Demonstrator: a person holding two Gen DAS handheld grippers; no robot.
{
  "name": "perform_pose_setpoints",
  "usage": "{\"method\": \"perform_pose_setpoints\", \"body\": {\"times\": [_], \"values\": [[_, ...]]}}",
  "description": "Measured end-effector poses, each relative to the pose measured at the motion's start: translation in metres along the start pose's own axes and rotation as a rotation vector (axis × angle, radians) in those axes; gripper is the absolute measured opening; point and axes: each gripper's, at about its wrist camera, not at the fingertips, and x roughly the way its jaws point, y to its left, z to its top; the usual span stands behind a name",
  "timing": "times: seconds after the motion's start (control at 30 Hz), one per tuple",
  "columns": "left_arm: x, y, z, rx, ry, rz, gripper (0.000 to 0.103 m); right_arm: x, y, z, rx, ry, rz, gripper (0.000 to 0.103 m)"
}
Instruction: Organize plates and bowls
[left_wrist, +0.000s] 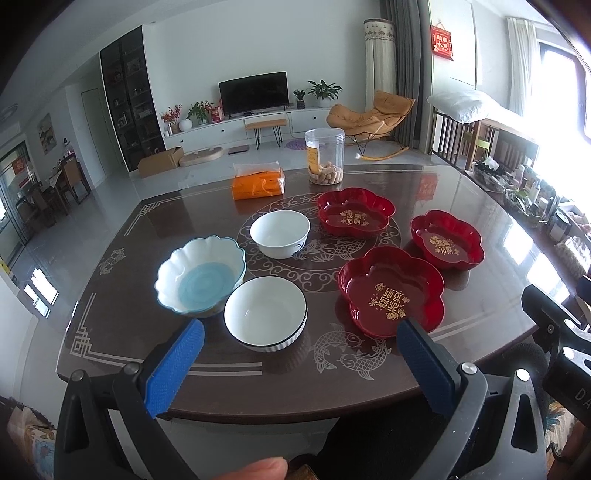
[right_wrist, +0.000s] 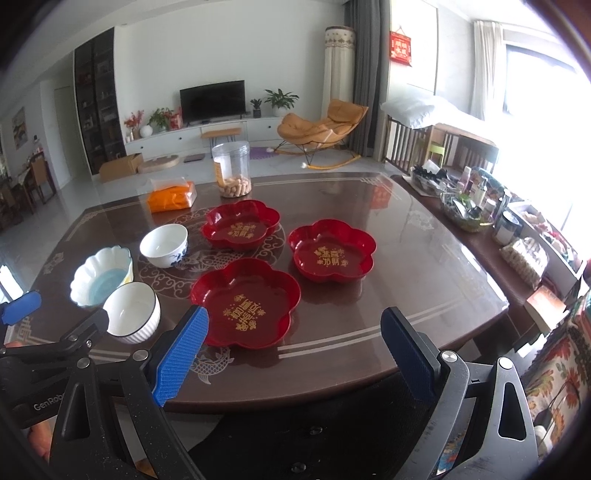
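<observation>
Three red flower-shaped plates lie on the dark table (left_wrist: 461, 206): a near one (left_wrist: 389, 291) (right_wrist: 245, 301), a right one (left_wrist: 447, 240) (right_wrist: 332, 251) and a far one (left_wrist: 354, 210) (right_wrist: 240, 223). Left of them stand a white ribbed bowl (left_wrist: 265, 314) (right_wrist: 133, 312), a scalloped blue-bottomed bowl (left_wrist: 201, 275) (right_wrist: 101, 277) and a small white bowl (left_wrist: 279, 234) (right_wrist: 164, 240). My left gripper (left_wrist: 301, 334) is open and empty, above the near table edge before the ribbed bowl. My right gripper (right_wrist: 295, 325) is open and empty, just before the near red plate.
An orange tissue pack (left_wrist: 258, 182) (right_wrist: 171, 195) and a clear jar of snacks (left_wrist: 325, 157) (right_wrist: 232, 170) stand at the table's far side. A side counter crowded with bottles and baskets (right_wrist: 476, 206) runs along the right. A patterned chair (right_wrist: 557, 369) sits at the near right.
</observation>
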Motion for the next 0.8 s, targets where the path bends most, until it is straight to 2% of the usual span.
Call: {"method": "perform_pose_setpoints", "body": {"times": [0.37, 0.8], "values": [[-0.022, -0.001, -0.015, 0.021, -0.010, -0.023, 0.103, -0.019, 0.010, -0.012, -0.025, -0.018, -0.002, 0.096], [-0.034, -0.004, -0.017, 0.033, -0.015, -0.029, 0.103, -0.029, 0.007, -0.016, -0.013, -0.030, -0.003, 0.096]]}}
